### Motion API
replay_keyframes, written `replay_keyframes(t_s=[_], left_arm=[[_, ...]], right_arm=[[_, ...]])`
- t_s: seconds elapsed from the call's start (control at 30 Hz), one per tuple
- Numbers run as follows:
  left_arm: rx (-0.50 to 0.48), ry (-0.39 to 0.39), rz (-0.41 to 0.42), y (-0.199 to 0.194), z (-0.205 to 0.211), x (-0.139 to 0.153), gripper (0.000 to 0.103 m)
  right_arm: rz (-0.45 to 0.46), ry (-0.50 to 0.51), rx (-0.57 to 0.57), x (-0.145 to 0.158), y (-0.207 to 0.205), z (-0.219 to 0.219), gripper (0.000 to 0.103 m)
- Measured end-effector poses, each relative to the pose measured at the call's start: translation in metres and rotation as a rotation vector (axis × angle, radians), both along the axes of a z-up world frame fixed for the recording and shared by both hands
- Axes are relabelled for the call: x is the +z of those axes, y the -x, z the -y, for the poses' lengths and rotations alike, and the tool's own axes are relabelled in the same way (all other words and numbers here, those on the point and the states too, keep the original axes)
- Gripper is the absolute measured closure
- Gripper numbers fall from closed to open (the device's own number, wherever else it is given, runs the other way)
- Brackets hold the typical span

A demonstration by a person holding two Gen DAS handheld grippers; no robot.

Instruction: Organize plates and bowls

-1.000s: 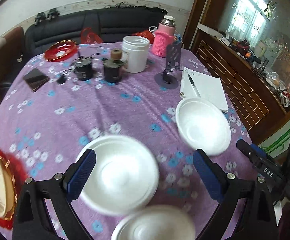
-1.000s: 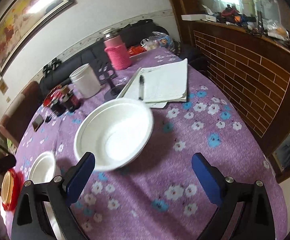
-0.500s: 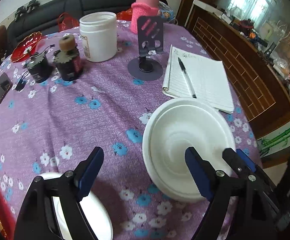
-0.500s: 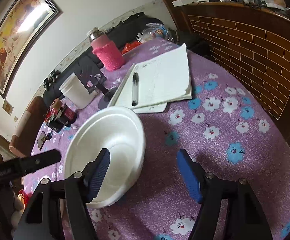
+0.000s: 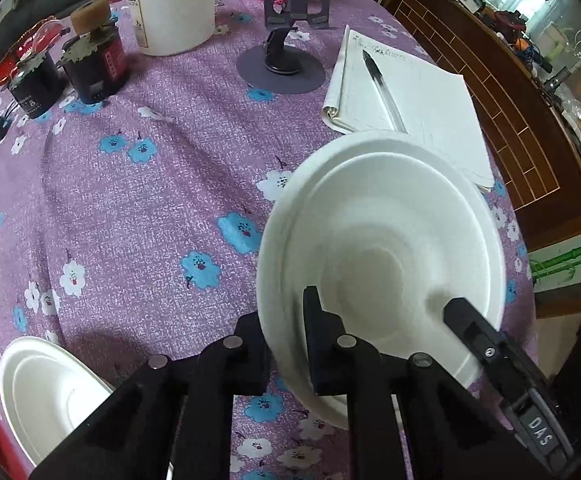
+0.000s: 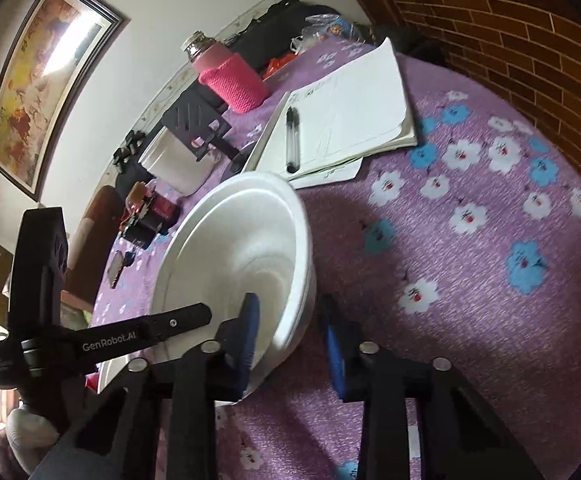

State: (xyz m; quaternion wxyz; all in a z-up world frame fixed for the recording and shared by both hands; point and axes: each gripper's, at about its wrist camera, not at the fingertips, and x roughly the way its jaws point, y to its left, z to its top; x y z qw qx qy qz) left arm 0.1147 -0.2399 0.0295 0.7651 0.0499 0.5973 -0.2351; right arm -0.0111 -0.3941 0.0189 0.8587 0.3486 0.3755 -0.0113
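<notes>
A white foam bowl (image 5: 382, 240) stands on the purple flowered tablecloth (image 5: 130, 208), just in front of the notebook. My left gripper (image 5: 284, 312) is shut on its near left rim, one finger inside the bowl and one outside. In the right wrist view the same bowl (image 6: 242, 248) has its rim between the jaws of my right gripper (image 6: 290, 304). Those jaws are closing, and a gap still shows between the outer pad (image 6: 332, 344) and the bowl wall. A second white bowl (image 5: 50, 392) sits at the near left of the table.
Behind the bowl lie a notebook (image 5: 422, 104) with a pen (image 5: 382, 84). Further back are a black phone stand (image 5: 286, 40), a white jar (image 5: 170, 4), two dark tins (image 5: 94, 60) and a pink-sleeved flask (image 6: 230, 80). A wooden cabinet (image 5: 510, 92) borders the table's right side.
My left gripper moved from above the near-left bowls to the right-hand bowl and shut on its rim. My right gripper sank and narrowed its jaws around the bowl's opposite rim.
</notes>
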Motion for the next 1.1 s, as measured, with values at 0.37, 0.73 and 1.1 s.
replay_keyframes(t_s=[0.37, 0.73, 1.1], left_arm=[[-0.019, 0.021, 0.095, 0.030, -0.019, 0.036, 0.090], [-0.019, 0.078, 0.234, 0.077, -0.056, 0.087, 0.090], [0.074, 0.203, 0.302, 0.130, -0.134, 0.107, 0.090]], right_arm=[[0.050, 0.120, 0.018, 0.019, 0.008, -0.022, 0.084], [0.098, 0.180, 0.050, 0.071, 0.046, -0.060, 0.085], [0.138, 0.262, 0.126, 0.106, 0.090, -0.127, 0.085]])
